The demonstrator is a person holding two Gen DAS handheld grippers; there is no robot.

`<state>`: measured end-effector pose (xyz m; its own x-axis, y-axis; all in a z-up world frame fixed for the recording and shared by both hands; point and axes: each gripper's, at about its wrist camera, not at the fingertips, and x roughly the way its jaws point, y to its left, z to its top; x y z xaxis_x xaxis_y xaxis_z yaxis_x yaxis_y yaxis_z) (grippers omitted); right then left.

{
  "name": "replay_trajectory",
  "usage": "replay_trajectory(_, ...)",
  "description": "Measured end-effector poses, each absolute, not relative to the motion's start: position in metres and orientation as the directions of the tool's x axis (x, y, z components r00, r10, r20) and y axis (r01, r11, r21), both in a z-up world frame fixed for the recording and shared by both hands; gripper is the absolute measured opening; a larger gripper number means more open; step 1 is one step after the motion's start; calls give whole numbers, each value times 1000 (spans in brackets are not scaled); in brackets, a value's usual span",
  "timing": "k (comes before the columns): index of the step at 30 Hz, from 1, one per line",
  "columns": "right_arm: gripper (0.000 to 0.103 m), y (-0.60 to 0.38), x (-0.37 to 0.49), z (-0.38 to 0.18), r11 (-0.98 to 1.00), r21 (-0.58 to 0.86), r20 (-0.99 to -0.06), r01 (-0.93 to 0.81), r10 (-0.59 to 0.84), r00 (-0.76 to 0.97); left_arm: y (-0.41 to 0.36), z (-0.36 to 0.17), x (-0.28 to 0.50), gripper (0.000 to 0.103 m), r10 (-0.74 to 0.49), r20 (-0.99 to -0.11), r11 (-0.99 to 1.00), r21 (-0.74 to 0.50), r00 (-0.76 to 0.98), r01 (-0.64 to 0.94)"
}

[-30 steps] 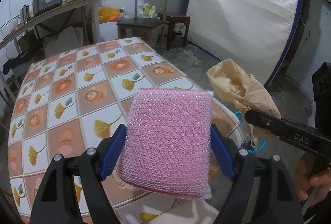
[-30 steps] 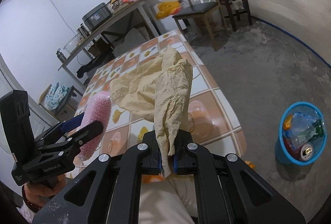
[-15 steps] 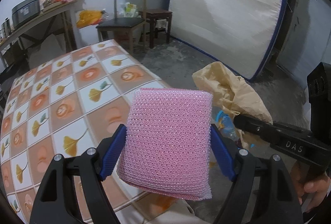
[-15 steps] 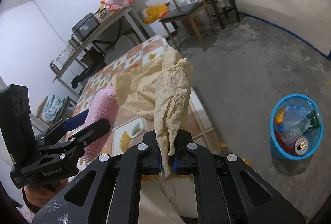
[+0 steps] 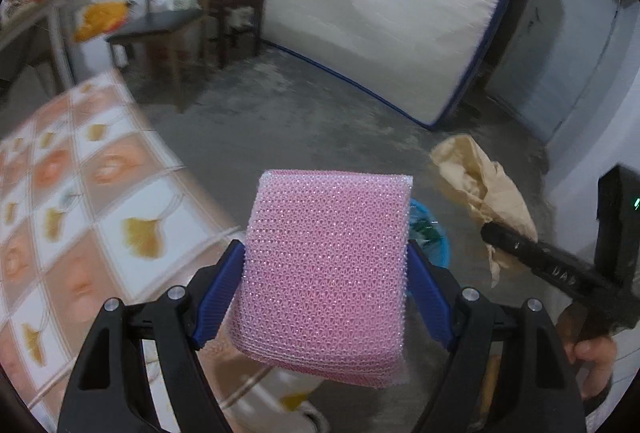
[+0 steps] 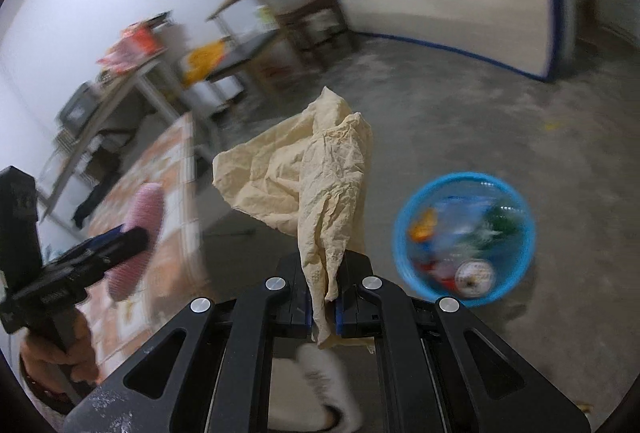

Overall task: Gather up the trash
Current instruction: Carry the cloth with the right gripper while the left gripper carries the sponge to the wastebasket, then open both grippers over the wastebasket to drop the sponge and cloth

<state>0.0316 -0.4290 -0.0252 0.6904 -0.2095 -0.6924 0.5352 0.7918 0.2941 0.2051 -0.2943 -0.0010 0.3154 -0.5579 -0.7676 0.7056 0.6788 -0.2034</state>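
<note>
While sponge [image 5: 326,273] hides it, right view shows bin [image 6: 464,237]

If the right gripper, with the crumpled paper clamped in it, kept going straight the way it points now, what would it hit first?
Probably bare concrete floor. The right gripper points down past the table, and the blue bin sits right of its line, not dead ahead. Depth is hard to judge through the fisheye.
</note>
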Motion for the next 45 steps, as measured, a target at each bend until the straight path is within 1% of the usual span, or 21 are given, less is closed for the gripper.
replay_trajectory(4, 6, -463, 7, -42, 717, 264, -724, 645, -294, 624, -347, -23, 212, 77, -579, -791, 634, -285, 198, 719)
replay_trajectory(7, 6, -481, -8, -62, 659, 256, -753, 707, -323, 573, -385, -44, 213, 77, -567, -813, 614, -308, 133, 727)
replay_trajectory(11, 6, -499, -18, -98, 584, 292, -797, 757, -289, 530, -428, -82, 215, 77, -535, -843, 612, -339, 59, 714)
replay_trajectory(16, 6, -516, -21, -131, 513, 340, -828, 788, -234, 510, -469, -143, 234, 77, -497, -867, 681, -418, -39, 601)
replay_trajectory(18, 6, -522, -24, -136, 496, 347, -832, 796, -229, 505, -481, -163, 243, 78, -488, -871, 711, -431, -51, 556)
replay_trajectory(21, 6, -532, -21, -140, 464, 368, -831, 806, -224, 509, -495, -181, 252, 79, -484, -874, 729, -430, -43, 533)
replay_trajectory(24, 8, -546, -12, -146, 441, 383, -829, 812, -223, 513, -503, -200, 260, 85, -485, -873, 750, -444, -50, 490)
replay_trajectory(28, 14, -562, 3, -166, 434, 387, -838, 814, -203, 506, -503, -211, 265, 90, -504, -860, 755, -483, -78, 444)
replay_trajectory(30, 31, -569, 9, -180, 430, 374, -854, 821, -184, 486, -500, -210, 267, 91, -505, -859, 755, -484, -79, 443)
replay_trajectory(32, 40, -572, 12, -190, 432, 355, -871, 829, -170, 462, -497, -208, 269, 91, -516, -853, 750, -497, -83, 437)
replay_trajectory(34, 44, -572, 13, -194, 440, 327, -887, 837, -163, 432, -493, -205, 268, 91, -528, -846, 742, -506, -82, 441)
replay_trajectory(36, 58, -570, 9, -191, 443, 314, -889, 840, -173, 424, -489, -196, 264, 91, -542, -837, 726, -510, -72, 462)
replay_trajectory(39, 64, -567, 3, -188, 449, 301, -887, 842, -192, 419, -484, -182, 257, 91, -562, -825, 698, -513, -62, 500)
replay_trajectory(45, 64, -561, -15, -179, 435, 287, -877, 853, -238, 417, -464, -145, 234, 91, -613, -787, 630, -539, -68, 558)
